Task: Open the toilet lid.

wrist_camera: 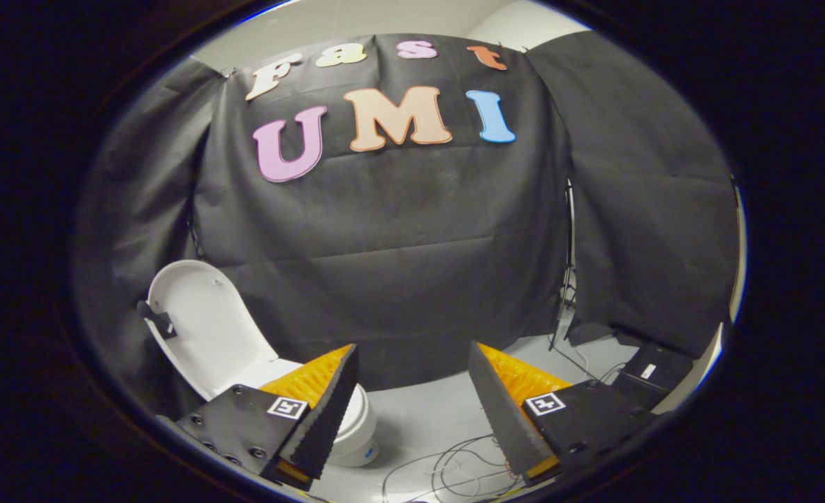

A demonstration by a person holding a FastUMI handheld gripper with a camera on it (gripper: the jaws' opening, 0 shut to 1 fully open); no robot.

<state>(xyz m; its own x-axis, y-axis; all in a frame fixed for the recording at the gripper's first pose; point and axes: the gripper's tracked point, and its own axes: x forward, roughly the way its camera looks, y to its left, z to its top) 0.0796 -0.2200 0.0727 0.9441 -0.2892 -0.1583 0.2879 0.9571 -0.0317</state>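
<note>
The lid (199, 318) stands raised, tilted back against the black cloth (398, 279), its pale underside facing out. A small dark fitting (157, 319) juts from the lid's outer edge. Below it sits the white toilet (356, 426), partly hidden behind one finger, so the seat and bowl rim cannot be made out fully.

The gripper (412, 412) hangs off to the side of the toilet with its fingers (328, 412) spread wide apart and nothing between them; they touch nothing. The lid lies beyond and to the outside of the finger nearer the toilet, well apart from it.

Between and just ahead of the fingers, thin cables (447, 468) loop loosely over the pale floor (419, 412). Nothing stands between the fingers and the toilet.

Farther off on the other side, a black box (653, 370) rests on the floor near the foot of the cloth, with a thin stand leg (564, 307) rising beside a gap where two cloth panels meet. The cloth drapes all around as the booth's wall, creased in horizontal folds, and a strip of pale wall (356, 17) shows above it.
</note>
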